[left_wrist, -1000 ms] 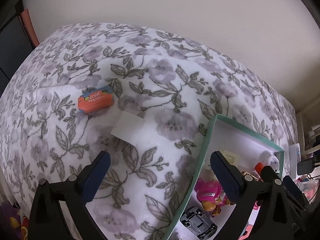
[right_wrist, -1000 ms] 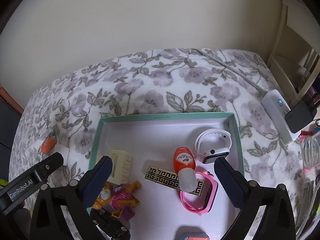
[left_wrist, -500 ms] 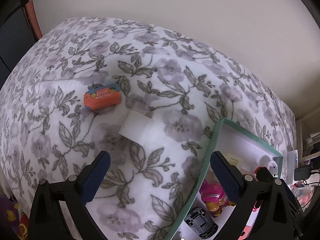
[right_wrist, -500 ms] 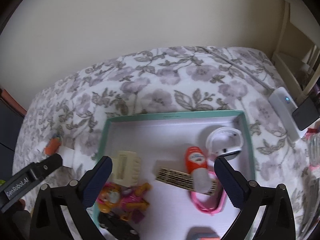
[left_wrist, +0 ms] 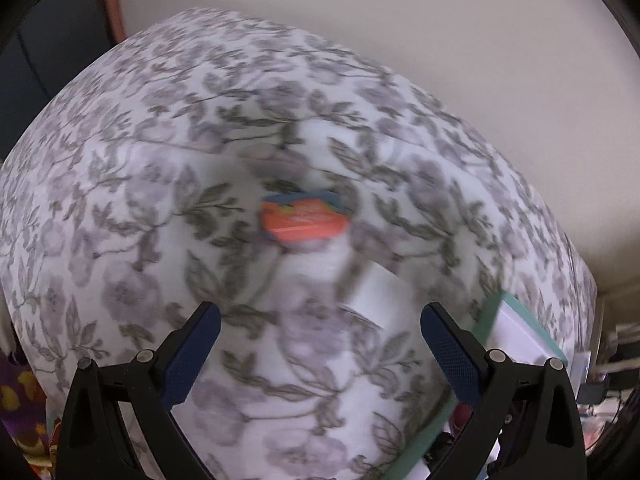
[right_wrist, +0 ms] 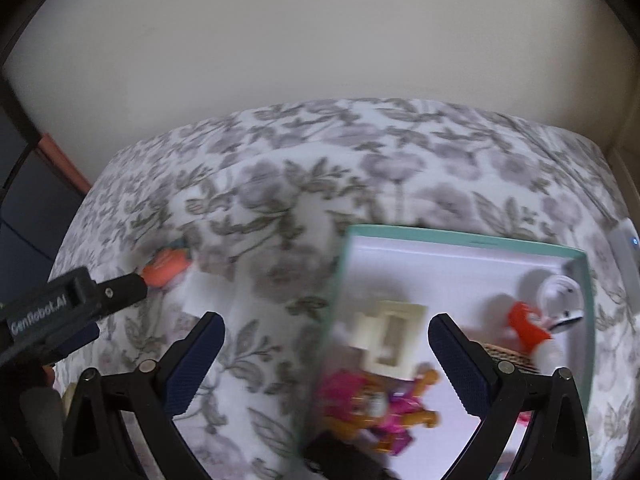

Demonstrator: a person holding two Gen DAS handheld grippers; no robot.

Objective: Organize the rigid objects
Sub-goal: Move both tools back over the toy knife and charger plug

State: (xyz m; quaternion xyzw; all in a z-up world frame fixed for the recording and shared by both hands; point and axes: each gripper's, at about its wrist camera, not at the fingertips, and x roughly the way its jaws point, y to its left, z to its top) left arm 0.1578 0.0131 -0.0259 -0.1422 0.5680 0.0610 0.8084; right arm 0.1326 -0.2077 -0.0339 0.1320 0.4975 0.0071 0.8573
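The left gripper [left_wrist: 320, 338] has its jaws wide apart and holds nothing. It points at the orange box [left_wrist: 304, 222] on the flowery bedspread [left_wrist: 120, 200], with a white block [left_wrist: 380, 300] just beside it. The right gripper [right_wrist: 326, 338] is wide too, over the edge of the green tray [right_wrist: 460, 236] full of toys. The bed is soft, so I think the box could tip or sink when squeezed (its writing is too blurry to read). The left tool says "GenRobot.AI".
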